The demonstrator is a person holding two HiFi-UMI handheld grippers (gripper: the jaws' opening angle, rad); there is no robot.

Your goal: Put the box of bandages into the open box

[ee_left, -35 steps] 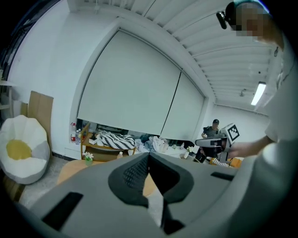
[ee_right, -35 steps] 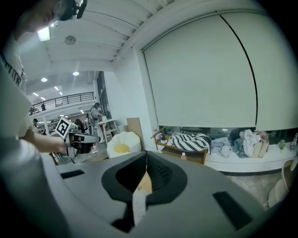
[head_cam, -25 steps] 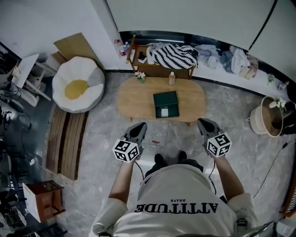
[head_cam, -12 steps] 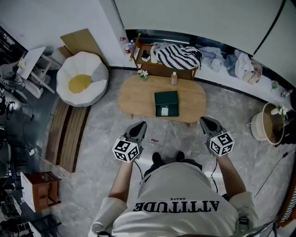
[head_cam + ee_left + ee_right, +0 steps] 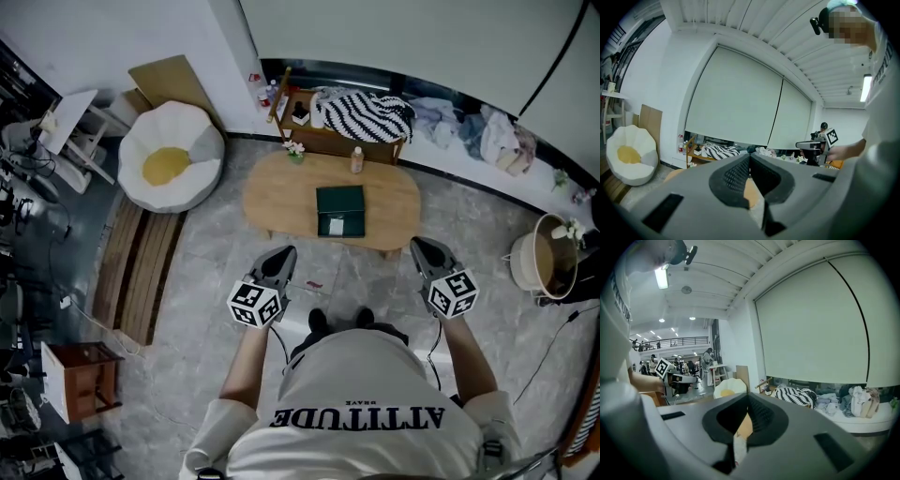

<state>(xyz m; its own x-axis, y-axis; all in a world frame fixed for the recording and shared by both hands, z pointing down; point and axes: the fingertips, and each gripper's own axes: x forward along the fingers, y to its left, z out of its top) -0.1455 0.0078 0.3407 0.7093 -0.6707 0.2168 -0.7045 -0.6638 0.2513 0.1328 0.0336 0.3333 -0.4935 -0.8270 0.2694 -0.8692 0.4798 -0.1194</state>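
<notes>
A dark green box (image 5: 340, 211) lies in the middle of the oval wooden table (image 5: 272, 192). It has a small white patch at its near edge, and I cannot tell whether that is the box of bandages. My left gripper (image 5: 279, 260) is shut and empty, held over the floor short of the table's near left edge. My right gripper (image 5: 424, 248) is shut and empty too, near the table's right end. In the left gripper view the jaws (image 5: 750, 157) meet with nothing between them. The right gripper view shows its jaws (image 5: 748, 397) closed the same way.
A small bottle (image 5: 356, 160) and a flower pot (image 5: 295, 150) stand on the table's far edge. Behind it is a wooden shelf with a striped cloth (image 5: 361, 114). An egg-shaped cushion (image 5: 172, 167) and wooden slats (image 5: 141, 272) lie left. A basket (image 5: 539, 262) stands right.
The head view has drifted, so the room sits slightly further right in the frame. Both grippers stay shut and keep almost the same place.
</notes>
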